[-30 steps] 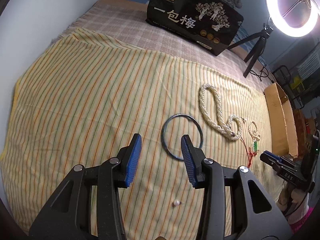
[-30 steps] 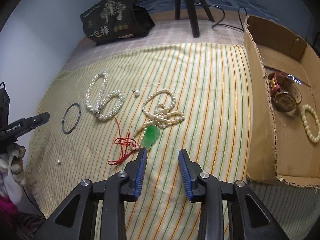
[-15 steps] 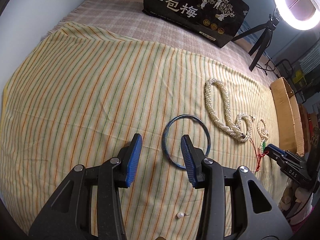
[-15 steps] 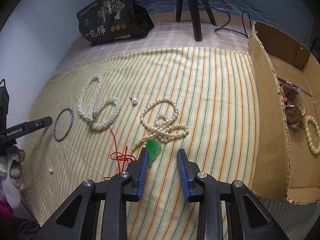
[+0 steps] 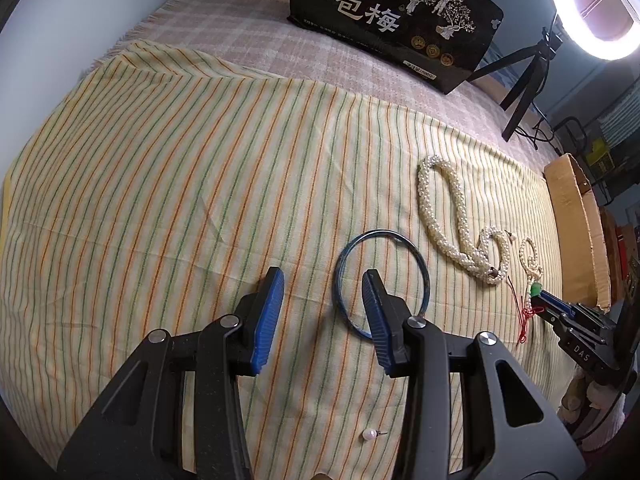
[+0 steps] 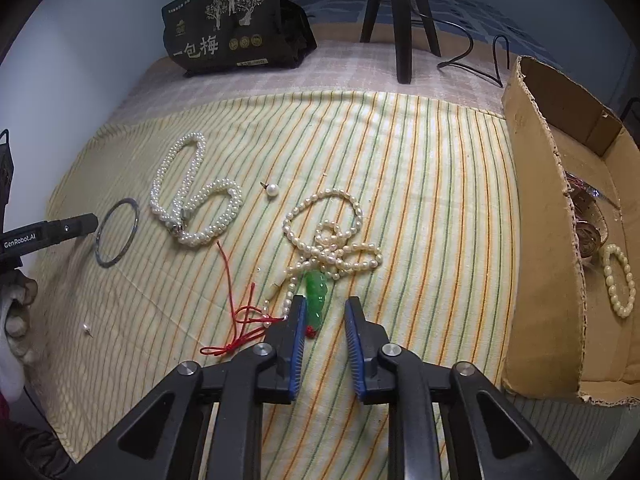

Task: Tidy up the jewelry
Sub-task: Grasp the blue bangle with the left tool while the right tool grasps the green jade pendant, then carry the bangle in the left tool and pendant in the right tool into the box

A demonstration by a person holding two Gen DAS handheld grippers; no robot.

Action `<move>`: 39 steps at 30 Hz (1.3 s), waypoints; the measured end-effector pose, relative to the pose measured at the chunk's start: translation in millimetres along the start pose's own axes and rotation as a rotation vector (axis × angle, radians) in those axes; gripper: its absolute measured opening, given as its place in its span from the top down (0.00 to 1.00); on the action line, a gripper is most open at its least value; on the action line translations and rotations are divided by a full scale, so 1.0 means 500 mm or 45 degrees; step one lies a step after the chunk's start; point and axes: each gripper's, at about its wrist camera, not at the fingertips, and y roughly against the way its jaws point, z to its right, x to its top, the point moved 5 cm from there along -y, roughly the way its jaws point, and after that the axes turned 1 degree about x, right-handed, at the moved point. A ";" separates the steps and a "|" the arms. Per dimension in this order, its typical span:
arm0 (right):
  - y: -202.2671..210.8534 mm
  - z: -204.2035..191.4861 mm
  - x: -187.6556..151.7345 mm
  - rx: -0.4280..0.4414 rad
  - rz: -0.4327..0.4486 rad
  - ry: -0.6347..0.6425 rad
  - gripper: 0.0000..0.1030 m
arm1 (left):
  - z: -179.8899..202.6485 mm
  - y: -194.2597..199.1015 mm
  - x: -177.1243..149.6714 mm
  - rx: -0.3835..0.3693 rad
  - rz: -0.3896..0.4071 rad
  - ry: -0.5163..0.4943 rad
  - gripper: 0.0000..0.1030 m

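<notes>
Left wrist view looks over a striped cloth (image 5: 168, 184) with a black snack bag (image 5: 396, 20) at twelve o'clock, a lit ring lamp (image 5: 592, 4) on its tripod at one o'clock, and the cardboard box (image 5: 576, 224) seen only edge-on at three o'clock. A twisted pearl rope necklace (image 5: 456, 224) lies at two o'clock of the blue bangle (image 5: 382, 280). A loose pearl stud (image 5: 370, 435) sits low between the black arms, at about six o'clock.

Right wrist view alone shows the inside of the box (image 6: 560, 264): a cream bead bracelet (image 6: 619, 280) and a partly hidden round metal piece. It also shows the whole single-strand pearl necklace (image 6: 328, 236), a second pearl stud (image 6: 272, 189) at eleven o'clock of that strand, and a tangled red cord (image 6: 244, 320) running toward the twisted rope.

The left gripper (image 5: 323, 280) has its jaws apart with nothing clamped; its right finger (image 5: 376, 312) stands over the bangle's inside and hides the near rim, and contact cannot be judged.

The right gripper (image 6: 325, 308) has just been closing its jaws. The green jade pendant (image 6: 316, 296) lies between them, close against the left finger (image 6: 298, 332), with a clear gap to the other finger, so it is not yet pinched. The pearl strand and red knot sit just beside the left finger, at nine o'clock.
</notes>
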 end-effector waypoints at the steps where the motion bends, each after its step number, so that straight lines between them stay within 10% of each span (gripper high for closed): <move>1: 0.000 0.001 0.000 0.002 0.000 -0.001 0.84 | 0.001 -0.001 0.001 -0.001 -0.001 -0.002 0.60; 14: 0.004 0.002 -0.003 -0.015 0.005 0.044 0.92 | 0.034 -0.035 0.000 0.076 0.011 -0.126 0.62; 20: 0.006 0.007 -0.004 0.002 0.009 0.036 0.96 | 0.042 -0.043 0.004 0.122 0.042 -0.182 0.96; 39: 0.092 -0.021 0.013 0.066 0.149 0.073 0.96 | 0.111 0.072 0.009 0.026 0.190 -0.207 0.99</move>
